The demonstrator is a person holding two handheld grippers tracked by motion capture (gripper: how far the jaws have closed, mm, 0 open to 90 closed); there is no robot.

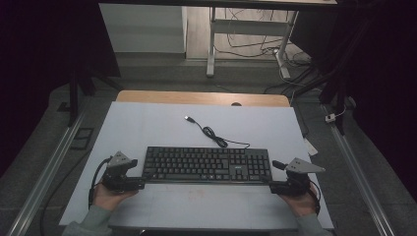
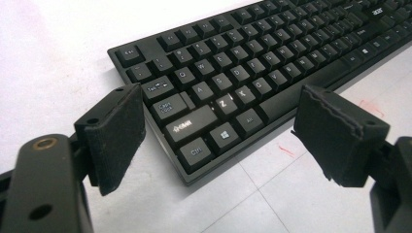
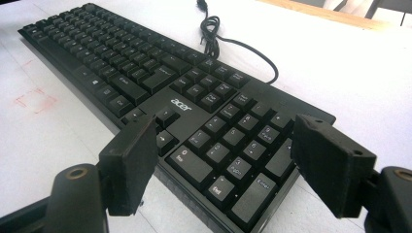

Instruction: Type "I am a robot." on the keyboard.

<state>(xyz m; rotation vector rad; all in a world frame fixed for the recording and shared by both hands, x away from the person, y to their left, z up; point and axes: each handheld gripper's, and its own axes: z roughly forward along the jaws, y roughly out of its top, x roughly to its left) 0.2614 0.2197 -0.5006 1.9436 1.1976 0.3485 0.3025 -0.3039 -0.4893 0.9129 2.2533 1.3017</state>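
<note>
My fingers stand apart on both grippers, clamped on nothing. From the high view, my left gripper sits at the left end of the keyboard and my right gripper at its right end, on the white table; the cable trails loose behind. In the left gripper view the jaws straddle the near left corner, around the Ctrl key. In the right gripper view the jaws bracket the near right corner by the number pad. I judge this the approach before a two-handed grasp: next I should slide both in, close on the edges evenly, and lift level.
</note>
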